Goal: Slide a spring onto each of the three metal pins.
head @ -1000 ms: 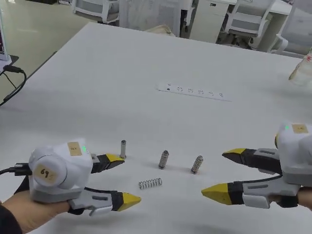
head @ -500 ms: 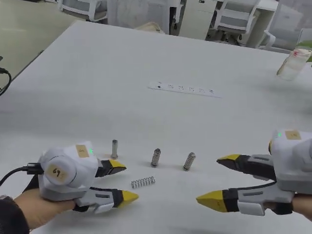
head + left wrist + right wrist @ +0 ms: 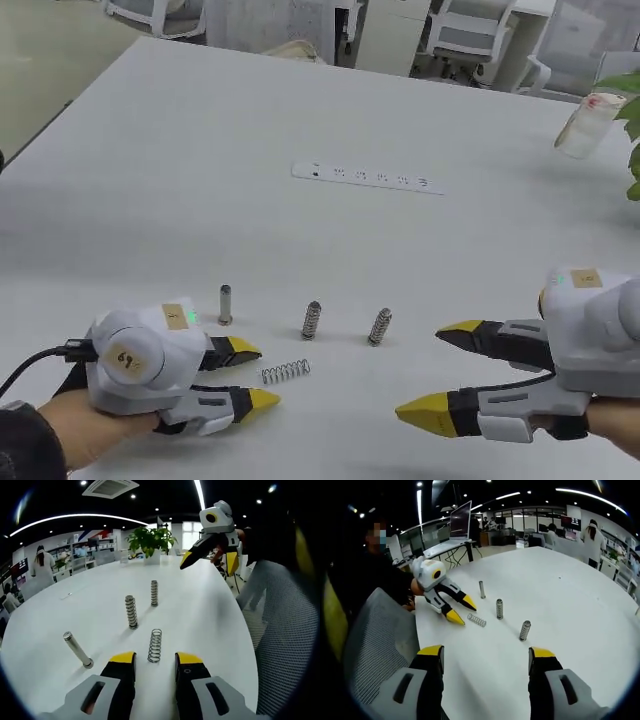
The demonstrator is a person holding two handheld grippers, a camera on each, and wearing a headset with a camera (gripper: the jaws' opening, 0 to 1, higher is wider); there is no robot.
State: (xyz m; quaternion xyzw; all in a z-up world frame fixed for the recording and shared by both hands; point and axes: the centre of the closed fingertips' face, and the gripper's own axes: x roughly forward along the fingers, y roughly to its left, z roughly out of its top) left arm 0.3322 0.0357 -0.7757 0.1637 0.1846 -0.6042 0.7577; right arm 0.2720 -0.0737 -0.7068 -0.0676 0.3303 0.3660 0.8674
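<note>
Three metal pins are seen standing in a row on the white table (image 3: 200,140). A spring is already slid over the middle pin (image 3: 311,320) and over the last pin (image 3: 379,326), which is at its 3 o'clock side. The bare pin (image 3: 225,304) is found upright at the 9 o'clock end of the row.

One loose spring (image 3: 285,371) is laid flat on the table, at about 7 o'clock from the middle pin and apart from all three pins.

The left gripper (image 3: 266,375) is held at 7 o'clock in the head view. Its yellow tips are pointed at the loose spring, which is just beside them but is not touched. Its jaws are parted only a little, with a narrow gap, and nothing is gripped. In the left gripper view the loose spring is seen at 12 o'clock, just past that gap.

The right gripper (image 3: 420,369) is held at 4 o'clock in the head view, well apart from the pins. Its jaws are spread wide and are empty.

A white power strip (image 3: 367,178) is laid at 12 o'clock from the pins, farther back on the table.
</note>
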